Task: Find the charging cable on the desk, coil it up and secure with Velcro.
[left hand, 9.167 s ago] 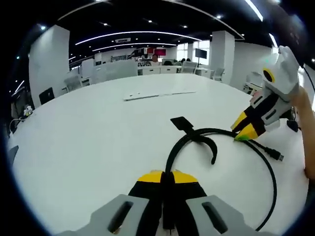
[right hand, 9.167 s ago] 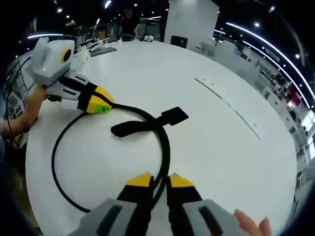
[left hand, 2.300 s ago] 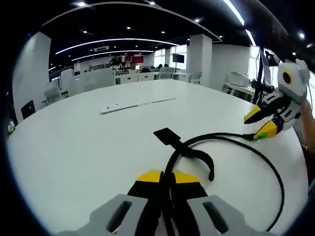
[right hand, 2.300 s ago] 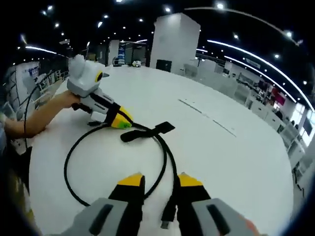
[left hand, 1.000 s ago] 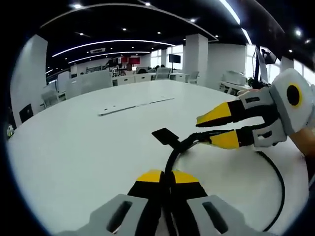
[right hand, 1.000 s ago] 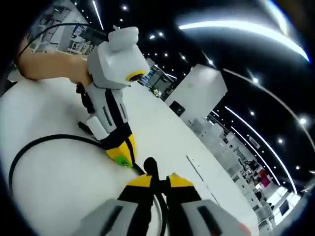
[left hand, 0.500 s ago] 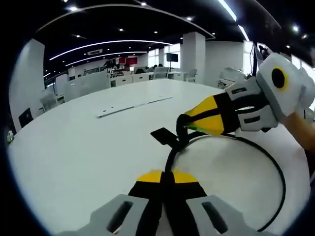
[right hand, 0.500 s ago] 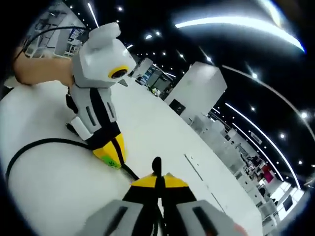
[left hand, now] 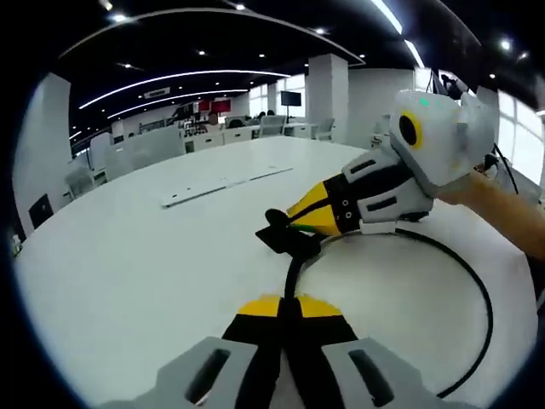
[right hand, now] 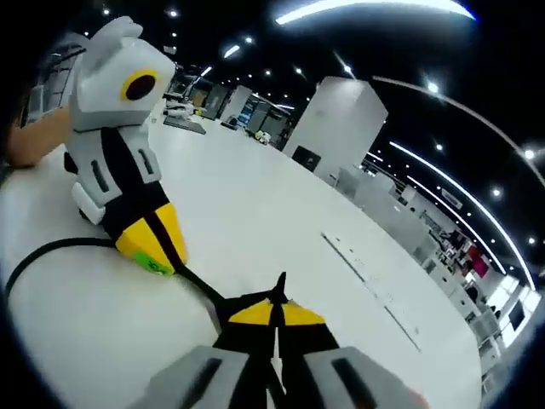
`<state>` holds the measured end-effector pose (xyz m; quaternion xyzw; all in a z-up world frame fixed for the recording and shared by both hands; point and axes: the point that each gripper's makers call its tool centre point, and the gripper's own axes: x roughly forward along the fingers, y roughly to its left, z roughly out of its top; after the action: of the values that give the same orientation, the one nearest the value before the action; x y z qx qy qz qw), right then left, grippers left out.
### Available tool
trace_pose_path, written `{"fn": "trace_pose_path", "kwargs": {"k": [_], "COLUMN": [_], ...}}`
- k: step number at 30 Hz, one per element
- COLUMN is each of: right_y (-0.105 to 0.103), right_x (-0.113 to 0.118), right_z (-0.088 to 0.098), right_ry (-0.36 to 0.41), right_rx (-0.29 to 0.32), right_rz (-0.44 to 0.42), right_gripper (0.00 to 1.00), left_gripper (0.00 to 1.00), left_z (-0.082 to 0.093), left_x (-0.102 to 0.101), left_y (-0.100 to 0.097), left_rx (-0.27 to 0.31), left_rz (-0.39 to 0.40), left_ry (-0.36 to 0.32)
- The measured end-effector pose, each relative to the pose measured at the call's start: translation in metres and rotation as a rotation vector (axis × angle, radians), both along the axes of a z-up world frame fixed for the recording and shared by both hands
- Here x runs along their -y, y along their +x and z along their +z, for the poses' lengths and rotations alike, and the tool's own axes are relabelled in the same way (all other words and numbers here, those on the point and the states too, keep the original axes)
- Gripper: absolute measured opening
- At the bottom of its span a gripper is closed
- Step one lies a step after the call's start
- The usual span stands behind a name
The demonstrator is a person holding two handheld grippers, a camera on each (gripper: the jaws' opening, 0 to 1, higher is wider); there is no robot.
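Note:
On the white table (left hand: pixel 128 256) a black charging cable (left hand: pixel 484 311) lies in one wide loop. My left gripper (left hand: pixel 285 308) is shut on the cable at the near side of that loop. The right gripper (left hand: pixel 294 218) reaches in from the right and is shut on the black Velcro strap (left hand: pixel 279 234), where the cable crosses itself. In the right gripper view my right gripper (right hand: pixel 277 317) pinches the strap, and the strap's tip (right hand: pixel 279 285) pokes up between the jaws. The left gripper (right hand: pixel 157 260) stands close by on the cable (right hand: pixel 51 249).
A flat white strip (left hand: pixel 226 181) lies further out on the table, also visible as a strip (right hand: pixel 366 273) in the right gripper view. A person's forearm (left hand: pixel 502 217) comes in at the right. Desks, chairs and a pillar (left hand: pixel 328 89) stand beyond the table.
The right gripper came from the loop's far side to the strap, open a second ago, then shut on it and drew it leftward. My left gripper kept its hold on the cable.

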<state>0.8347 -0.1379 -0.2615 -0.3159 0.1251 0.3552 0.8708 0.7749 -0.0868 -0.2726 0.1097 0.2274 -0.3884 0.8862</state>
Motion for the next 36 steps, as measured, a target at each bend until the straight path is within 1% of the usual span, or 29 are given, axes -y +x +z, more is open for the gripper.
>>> {"fn": "trace_pose_path", "kwargs": {"k": [1,2,3,7,11,13,14,17,18,19,21,24,25,31,34,36], "right_y": [-0.001,0.001,-0.001,0.002,0.003,0.003,0.003,0.005,0.009,0.011,0.009,0.016,0.02,0.029,0.029,0.029], "right_x": [-0.001,0.0,-0.002,-0.002,0.0,0.001,0.001,0.001,0.004,0.006,0.003,0.007,0.008,0.008,0.011,0.011], "right_z": [-0.004,-0.005,-0.006,-0.009,-0.012,-0.012,-0.012,-0.013,-0.011,-0.011,-0.012,-0.01,-0.009,-0.008,-0.005,0.003], "right_ry": [-0.006,0.005,0.015,0.014,0.058,0.071,0.088,0.064,0.024,0.0,-0.013,-0.054,-0.081,-0.09,-0.121,-0.129], "right_rx": [-0.032,-0.055,-0.08,-0.157,-0.224,-0.234,-0.248,-0.232,-0.194,-0.168,-0.164,-0.117,-0.095,-0.093,-0.085,-0.087], "right_rz": [-0.002,-0.025,-0.026,-0.047,-0.105,-0.106,-0.122,-0.123,-0.121,-0.14,-0.13,-0.156,-0.153,-0.174,-0.179,-0.17], "right_gripper": [0.03,0.03,0.03,0.03,0.03,0.03,0.03,0.05,0.08,0.1,0.11,0.13,0.13,0.14,0.19,0.19], "left_gripper": [0.06,0.06,0.06,0.06,0.06,0.06,0.06,0.06,0.06,0.06,0.06,0.06,0.06,0.06,0.06,0.06], "left_z": [0.0,0.0,0.0,0.0,-0.001,-0.001,-0.001,-0.001,-0.001,-0.001,-0.001,-0.001,-0.001,0.0,0.0,0.0], "left_x": [0.0,0.0,0.0,-0.001,-0.002,-0.002,-0.002,-0.002,-0.002,-0.002,-0.002,-0.002,-0.002,-0.003,-0.003,-0.003], "left_y": [0.0,0.0,0.0,0.0,0.0,0.0,0.0,0.0,0.0,0.0,0.001,0.001,0.001,0.001,0.002,0.002], "left_rx": [-0.001,-0.001,-0.001,-0.003,-0.003,-0.003,-0.003,-0.002,-0.002,-0.001,-0.001,-0.001,0.0,0.0,0.0,-0.001], "left_rz": [0.001,0.001,0.001,0.0,0.001,0.0,0.0,0.0,0.0,0.0,0.001,0.0,0.001,0.002,0.003,0.002], "left_ry": [0.0,0.0,0.0,-0.003,-0.004,-0.005,-0.005,-0.004,-0.004,-0.005,-0.008,-0.008,-0.008,-0.01,-0.01,-0.01]}}
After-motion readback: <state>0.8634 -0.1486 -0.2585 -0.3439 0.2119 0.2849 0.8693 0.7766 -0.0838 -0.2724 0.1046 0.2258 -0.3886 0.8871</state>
